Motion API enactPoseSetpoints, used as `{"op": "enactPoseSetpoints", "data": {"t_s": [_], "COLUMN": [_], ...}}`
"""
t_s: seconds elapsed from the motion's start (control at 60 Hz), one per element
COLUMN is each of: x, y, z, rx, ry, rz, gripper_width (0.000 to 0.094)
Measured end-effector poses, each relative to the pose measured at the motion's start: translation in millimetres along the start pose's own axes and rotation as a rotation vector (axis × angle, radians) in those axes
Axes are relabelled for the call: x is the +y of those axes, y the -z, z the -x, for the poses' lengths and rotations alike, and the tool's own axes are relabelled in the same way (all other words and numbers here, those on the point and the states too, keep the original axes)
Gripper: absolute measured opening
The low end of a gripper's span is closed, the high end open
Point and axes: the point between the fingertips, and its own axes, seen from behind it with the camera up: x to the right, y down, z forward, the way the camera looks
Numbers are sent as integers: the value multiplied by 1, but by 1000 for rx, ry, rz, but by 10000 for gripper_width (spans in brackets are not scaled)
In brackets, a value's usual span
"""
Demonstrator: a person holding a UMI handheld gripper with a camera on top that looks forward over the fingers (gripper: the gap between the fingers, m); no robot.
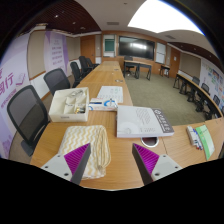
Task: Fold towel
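A cream towel (88, 147) with a wavy yellow pattern lies bunched lengthwise on the wooden table (118, 150). It lies just ahead of my left finger (78, 160) and reaches under it. My gripper (113, 162) is open and empty, above the table's near edge. The right finger (148, 160) stands over bare wood, well apart from the towel. The purple pads face each other across a wide gap with only table between them.
A white box (68, 104) of items stands at the far left. A grey folded cloth or book (142, 121) lies in the middle. A green booklet (205, 138) lies at right. Black chairs (27, 115) line the left side. A small dark round object (150, 142) sits near the right finger.
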Motion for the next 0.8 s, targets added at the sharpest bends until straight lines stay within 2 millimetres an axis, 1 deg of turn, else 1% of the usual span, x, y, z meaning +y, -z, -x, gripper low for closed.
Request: {"op": "enactPoseSetpoints", "data": {"t_s": [0.133, 0.233, 0.383, 0.5, 0.567, 0.583, 0.65, 0.733, 0.75, 0.783, 0.8], "x": [-2, 3, 27, 52, 64, 68, 73, 77, 78, 79, 79], "y": [64, 120, 204, 258, 282, 286, 308, 327, 330, 330, 336], "z": [14, 29, 50, 63, 68, 68, 70, 71, 70, 70, 72], "rx": [14, 32, 69, 92, 94, 94, 103, 114, 116, 115, 113], "ry": [-1, -7, -5, 8, 11, 12, 14, 20, 21, 23, 25], "rz": [-32, -58, -83, -80, -78, -81, -91, -102, -104, -109, -112], "gripper_width": [858, 861, 855, 854, 855, 855, 856, 855, 854, 853, 855]}}
